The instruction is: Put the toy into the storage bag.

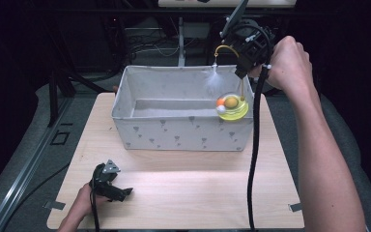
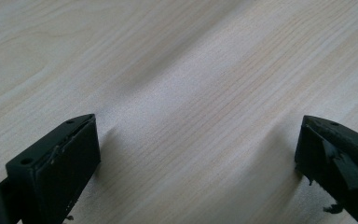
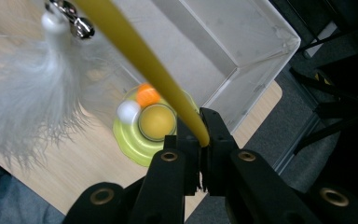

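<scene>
Over bin (image 1: 140, 92): right gripper (image 3: 204, 135) jaws pinch toy's yellow wand (image 3: 135, 51); left gripper (image 2: 196, 154) jaws wide.

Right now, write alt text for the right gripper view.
The right tongs are shut on a yellow wand that rises to the upper left, where a bell and white feather tuft hang. Below sit a yellow-green toy dish with orange and white balls, a white bin and the wooden table.

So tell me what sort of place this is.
Probably a lab recording station: a bare wooden table, handheld cabled grippers (right gripper, left gripper), and cables and equipment in the dark behind.
</scene>
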{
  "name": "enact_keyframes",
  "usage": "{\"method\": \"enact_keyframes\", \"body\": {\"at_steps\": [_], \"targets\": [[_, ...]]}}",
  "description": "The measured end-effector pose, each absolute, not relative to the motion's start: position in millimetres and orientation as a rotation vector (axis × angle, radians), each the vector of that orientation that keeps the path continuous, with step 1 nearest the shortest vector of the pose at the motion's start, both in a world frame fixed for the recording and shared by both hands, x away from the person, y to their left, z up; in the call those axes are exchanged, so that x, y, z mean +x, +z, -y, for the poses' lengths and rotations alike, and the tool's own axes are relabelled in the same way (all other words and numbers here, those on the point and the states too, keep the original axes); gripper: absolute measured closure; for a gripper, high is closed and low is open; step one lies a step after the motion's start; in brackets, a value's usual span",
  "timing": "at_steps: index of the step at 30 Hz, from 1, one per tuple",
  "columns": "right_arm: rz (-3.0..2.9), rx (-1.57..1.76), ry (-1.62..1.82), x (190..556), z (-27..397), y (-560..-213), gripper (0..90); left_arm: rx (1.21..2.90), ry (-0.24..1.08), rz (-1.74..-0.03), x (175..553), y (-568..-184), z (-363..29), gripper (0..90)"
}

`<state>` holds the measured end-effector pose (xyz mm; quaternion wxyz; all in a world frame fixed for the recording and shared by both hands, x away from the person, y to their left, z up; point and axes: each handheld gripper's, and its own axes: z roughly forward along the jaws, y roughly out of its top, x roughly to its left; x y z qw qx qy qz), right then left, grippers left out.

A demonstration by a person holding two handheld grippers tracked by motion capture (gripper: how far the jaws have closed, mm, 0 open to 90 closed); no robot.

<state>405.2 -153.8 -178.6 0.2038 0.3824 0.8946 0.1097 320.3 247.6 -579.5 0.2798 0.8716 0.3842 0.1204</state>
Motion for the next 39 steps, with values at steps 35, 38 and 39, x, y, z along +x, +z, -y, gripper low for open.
{"method": "enact_keyframes", "body": {"at_steps": [35,38,39], "targets": [[-2.371,1.163,0.311,466,163,-204,87.5,2.332,0.331,-1.026,320,-580,-248,0.0],[-2.375,1.171,0.306,471,164,-208,87.5,2.331,0.331,-1.026,320,-580,-248,0.0],[-2.375,1.182,0.311,474,164,-211,87.5,2.331,0.331,-1.026,320,-580,-248,0.0]]}}
